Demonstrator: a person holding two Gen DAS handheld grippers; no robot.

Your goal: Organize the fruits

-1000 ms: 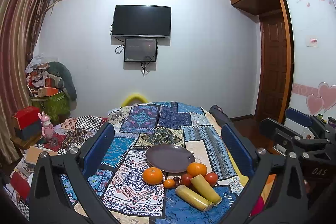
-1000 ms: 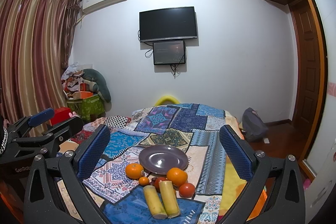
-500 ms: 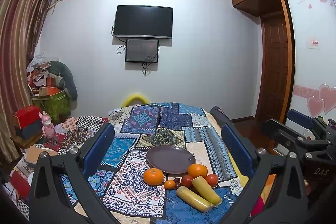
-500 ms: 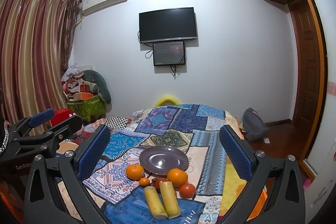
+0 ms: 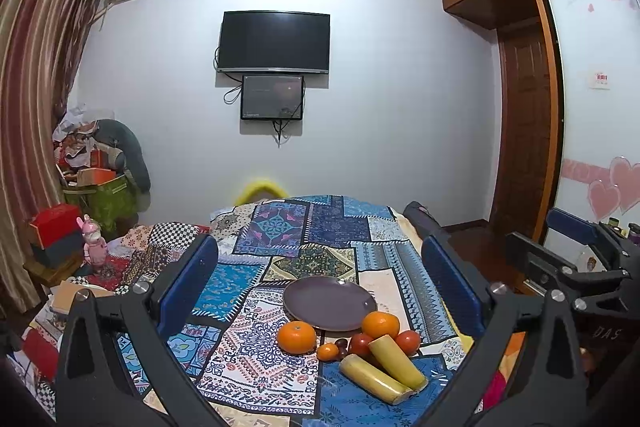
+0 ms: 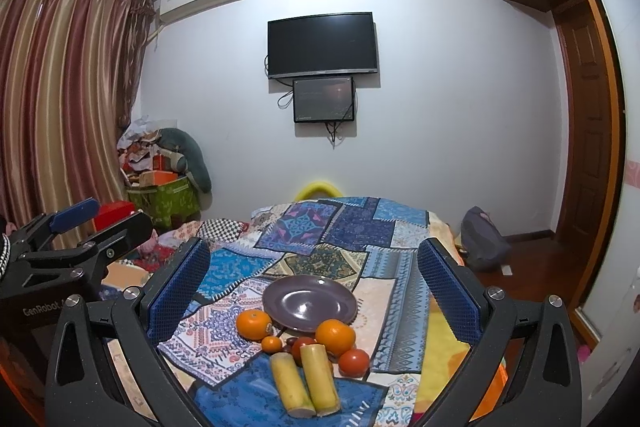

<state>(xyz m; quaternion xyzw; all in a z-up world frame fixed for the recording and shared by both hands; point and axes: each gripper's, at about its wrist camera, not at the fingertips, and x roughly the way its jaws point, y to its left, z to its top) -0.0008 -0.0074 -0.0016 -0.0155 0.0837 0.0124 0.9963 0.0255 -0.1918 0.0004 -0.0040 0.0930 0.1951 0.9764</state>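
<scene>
Two hand-held grippers hang spread wide above a patchwork cloth, neither holding anything: the left gripper frames the fruit from one side, the right gripper from the other, blue pads well apart on both. Nearest the cameras lie two yellow cut stalks, side by side and touching, on a blue patch of the cloth. Just behind them sits a cluster of round fruit: a small orange, two red tomatoes flanking the stalks' far ends, and some dark small fruit tucked between, too small to identify. Two larger oranges stand at either side, the left one and the right one, both close against the near rim of a purple plate. The plate carries no fruit; every piece rests on the cloth in front of it.

Beyond the plate the cloth runs on toward a yellow curved object at its far edge. Seen from the left wrist, the other gripper juts in at the right edge; from the right wrist, its partner shows at the left. A heap of boxes and bags stands by striped curtains, and a dark television hangs on the back wall above a smaller screen, near a wooden door.
</scene>
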